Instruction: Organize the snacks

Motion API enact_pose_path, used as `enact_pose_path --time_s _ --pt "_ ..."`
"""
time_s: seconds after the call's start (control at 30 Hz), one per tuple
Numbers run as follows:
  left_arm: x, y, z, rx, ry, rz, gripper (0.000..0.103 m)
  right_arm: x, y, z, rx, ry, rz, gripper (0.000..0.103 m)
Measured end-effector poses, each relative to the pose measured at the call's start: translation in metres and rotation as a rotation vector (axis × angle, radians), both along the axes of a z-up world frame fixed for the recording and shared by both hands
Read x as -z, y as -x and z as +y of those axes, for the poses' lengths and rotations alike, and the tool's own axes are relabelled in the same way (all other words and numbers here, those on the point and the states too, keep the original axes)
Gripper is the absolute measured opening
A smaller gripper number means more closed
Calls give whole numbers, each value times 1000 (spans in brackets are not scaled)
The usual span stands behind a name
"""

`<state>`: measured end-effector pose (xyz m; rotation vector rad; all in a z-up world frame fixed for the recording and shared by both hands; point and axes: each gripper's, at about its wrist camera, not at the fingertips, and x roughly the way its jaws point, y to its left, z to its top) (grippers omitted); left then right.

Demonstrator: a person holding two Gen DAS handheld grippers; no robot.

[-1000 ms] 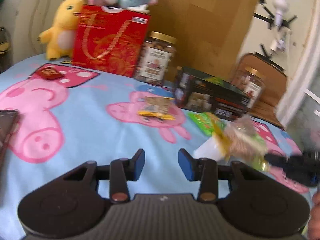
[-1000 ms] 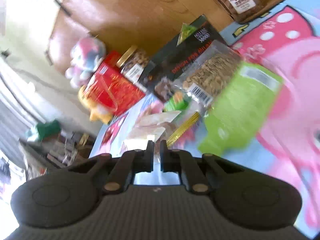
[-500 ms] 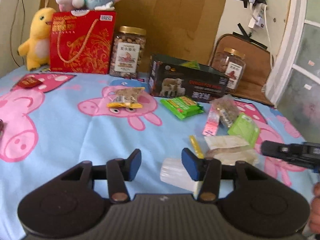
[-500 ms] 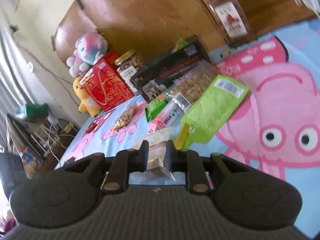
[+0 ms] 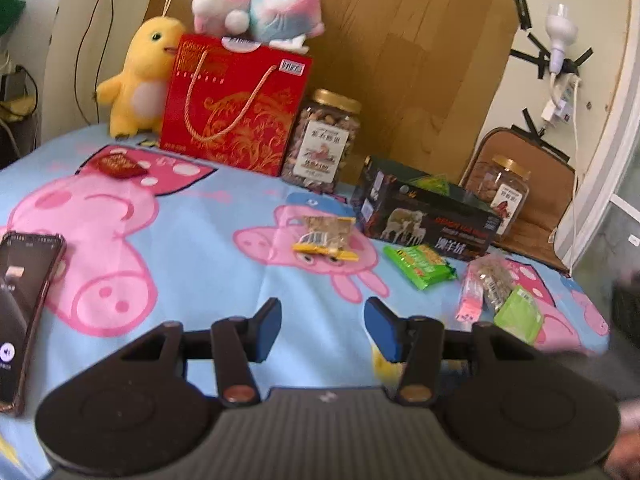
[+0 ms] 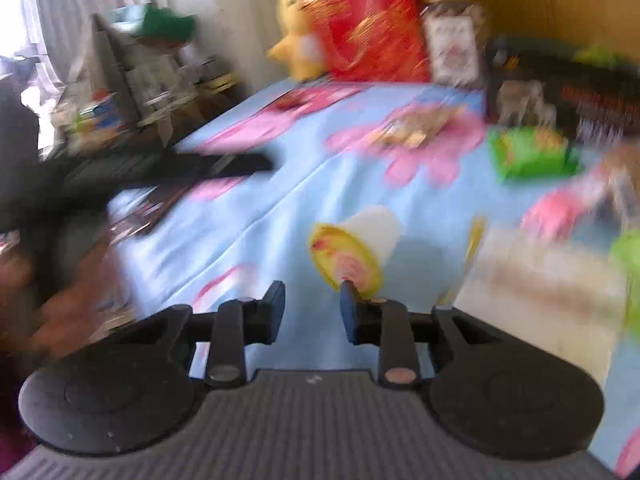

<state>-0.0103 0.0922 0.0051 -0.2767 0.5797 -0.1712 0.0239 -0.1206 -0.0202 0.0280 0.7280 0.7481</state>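
The right claw (image 6: 312, 308) hangs open and empty above a bed covered in a blue sheet (image 6: 280, 200) printed with pink pigs. Just beyond its right finger a small white cup with a yellow lid (image 6: 356, 248) lies on its side, lid toward the camera. This view is heavily blurred.

The left claw (image 5: 322, 326) is also open and empty, held low over bare sheet. From its view the loose snacks lie toward the right: a clear packet with a yellow strip (image 5: 326, 236), a green packet (image 5: 420, 266), then a pink stick, a seed bag and a pale green pouch (image 5: 518, 314) close together. Jars and boxes stand along the headboard.

The cup is probably the next pick. Slow the right claw first, centre both fingers across the cup's body rather than the lid rim, and close gently, since a tipped cup may roll.
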Motion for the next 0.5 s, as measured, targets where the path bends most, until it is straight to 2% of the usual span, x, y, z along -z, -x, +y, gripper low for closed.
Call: enact_pose_path --time_s 0.07,0.17,0.27,0.33,0.43,0.5 --pt "4 -1 0 7 17 16 47 -4 -23 7 82 35 -97 25" --pt "6 -2 -3 39 19 11 47 -12 -35 -1 124 -1 -83 28" --pt "12 -7 -9 67 29 32 47 -20 -14 -25 140 -31 -88 31" --pt "16 -11 -13 85 47 49 47 -24 3 -48 151 -107 -58 32" --pt "21 -16 -25 127 45 81 47 -27 33 -86 249 -182 -61 33" --pt "23 -24 -35 150 15 90 45 -25 48 -110 321 -179 -71 38"
